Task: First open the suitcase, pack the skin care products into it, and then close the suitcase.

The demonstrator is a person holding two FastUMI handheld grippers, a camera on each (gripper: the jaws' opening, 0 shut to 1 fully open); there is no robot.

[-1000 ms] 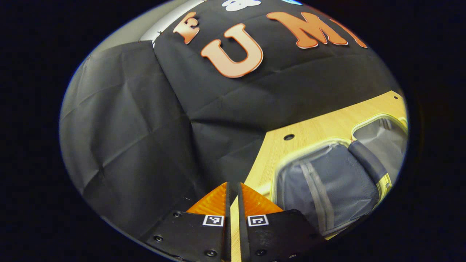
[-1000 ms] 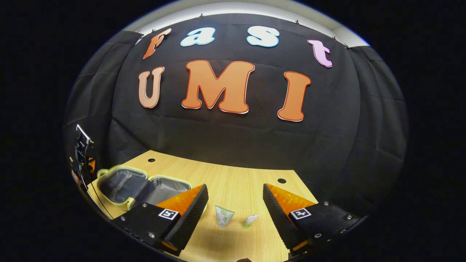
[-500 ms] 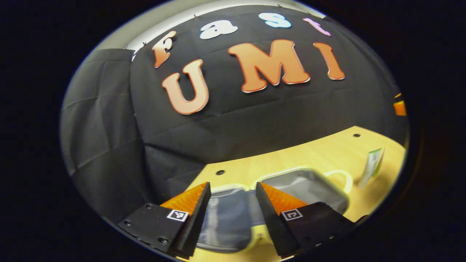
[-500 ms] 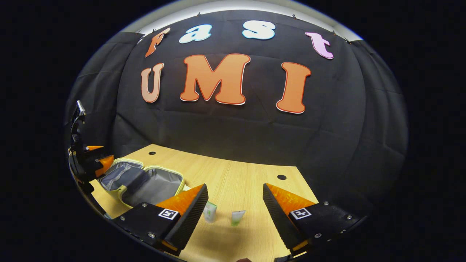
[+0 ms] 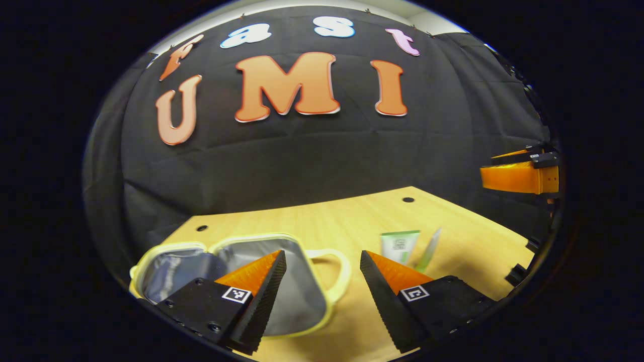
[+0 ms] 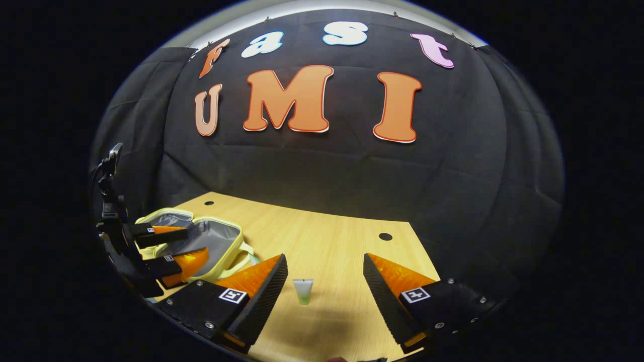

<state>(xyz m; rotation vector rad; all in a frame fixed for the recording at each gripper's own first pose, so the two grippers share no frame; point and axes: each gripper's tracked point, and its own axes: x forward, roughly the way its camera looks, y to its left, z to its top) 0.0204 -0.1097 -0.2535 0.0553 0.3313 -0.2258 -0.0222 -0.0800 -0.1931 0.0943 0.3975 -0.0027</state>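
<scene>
Swinging right, my left tool (image 5: 322,266) now hangs spread over the open suitcase (image 5: 302,296); my right tool (image 6: 324,274) spread above a tube (image 6: 303,290).

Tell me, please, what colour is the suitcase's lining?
Grey, inside a pale yellow rim; the suitcase shows best in the left gripper view.

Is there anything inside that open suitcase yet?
The suitcase lies open, and the grey lining that shows is bare. The left gripper covers part of it, so that part can't be checked. Two tubes stand on the table.
</scene>
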